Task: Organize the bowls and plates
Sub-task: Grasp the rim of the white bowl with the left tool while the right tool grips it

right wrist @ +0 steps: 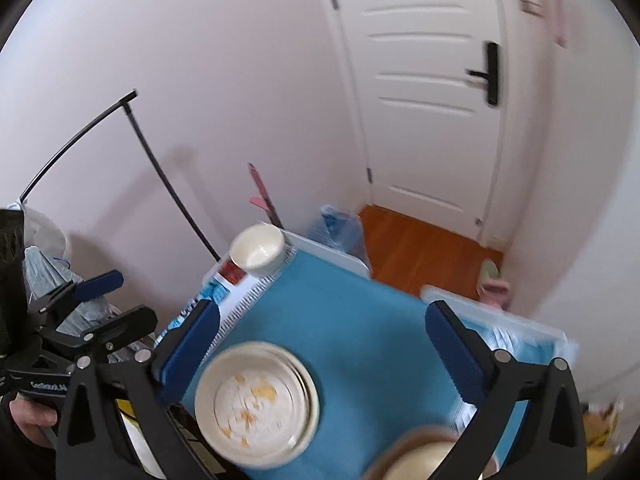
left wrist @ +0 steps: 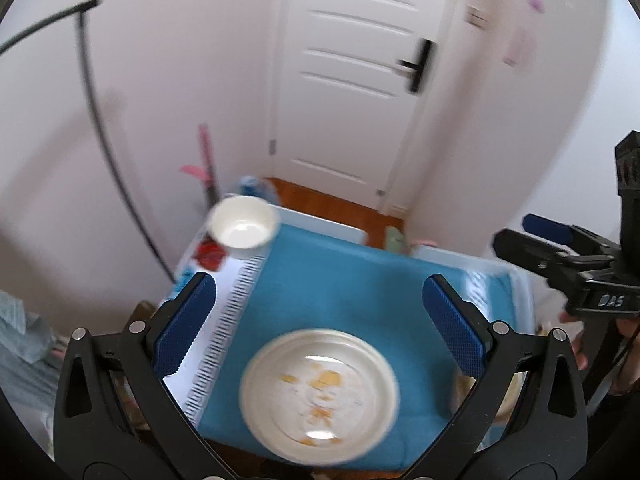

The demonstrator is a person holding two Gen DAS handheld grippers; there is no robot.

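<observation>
A stack of white plates (left wrist: 320, 394), the top one smeared with yellow food bits, lies on the blue mat (left wrist: 340, 280) near its front edge. A white bowl (left wrist: 244, 222) stands upright at the far left corner of the table. My left gripper (left wrist: 320, 284) hangs open above the mat, with nothing between its blue pads. My right gripper (right wrist: 323, 312) is open too and empty, over the same mat (right wrist: 352, 320). The plates (right wrist: 258, 404) sit below its left finger, the white bowl (right wrist: 258, 250) far behind. A cream bowl (right wrist: 424, 460) shows at the bottom edge.
The white table (left wrist: 320, 222) stands in a corner by a white door (left wrist: 352, 80) with wood floor (right wrist: 420, 248) behind. A black pole (right wrist: 172, 188) leans at the left wall. A blue water bottle (right wrist: 340, 224) stands behind the table. Each gripper appears beside the other's view.
</observation>
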